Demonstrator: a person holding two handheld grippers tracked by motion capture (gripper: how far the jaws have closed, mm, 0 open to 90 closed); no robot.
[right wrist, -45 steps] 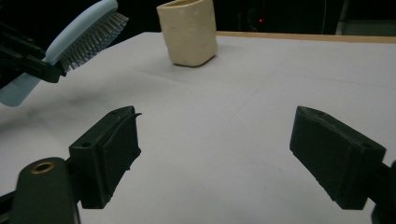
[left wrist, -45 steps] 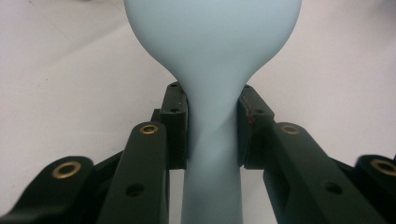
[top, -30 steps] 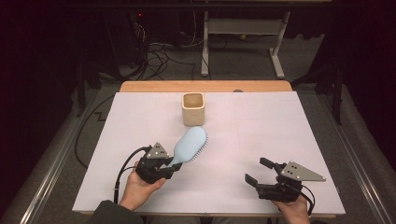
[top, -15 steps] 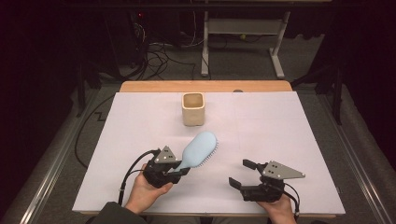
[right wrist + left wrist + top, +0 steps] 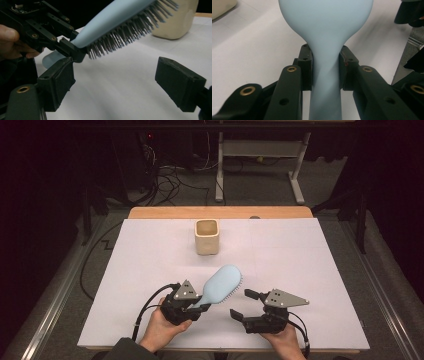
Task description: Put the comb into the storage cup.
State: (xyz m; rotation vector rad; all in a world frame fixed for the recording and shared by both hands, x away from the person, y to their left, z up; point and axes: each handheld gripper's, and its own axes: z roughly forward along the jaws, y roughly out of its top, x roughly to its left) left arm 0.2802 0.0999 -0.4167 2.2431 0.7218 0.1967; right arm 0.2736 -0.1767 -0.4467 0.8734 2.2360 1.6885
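Left claw (image 5: 192, 307) clamped on the neck of the blue hairbrush (image 5: 222, 284), lifted off the tabletop (image 5: 310, 270), bristles facing right and down. Right claw (image 5: 245, 305) wide open, holding nothing, just beside the brush head. Brush long axis runs up and away, head nearer the right claw. Beige cup (image 5: 206, 236) sits beyond, well apart. Looks like a handover setup.

1. Left gripper (image 5: 192, 306): black body, grey three-cornered plate on top, black cable looping back toward the wrist.
2. Jaws, left gripper view: black arms, brass-ringed holes, blocky black pads (image 5: 306, 66).
3. Right gripper (image 5: 245, 304): same black build, longer grey plate, black cable trailing.
4. Dark olive sleeve (image 5: 122, 350) on left forearm.
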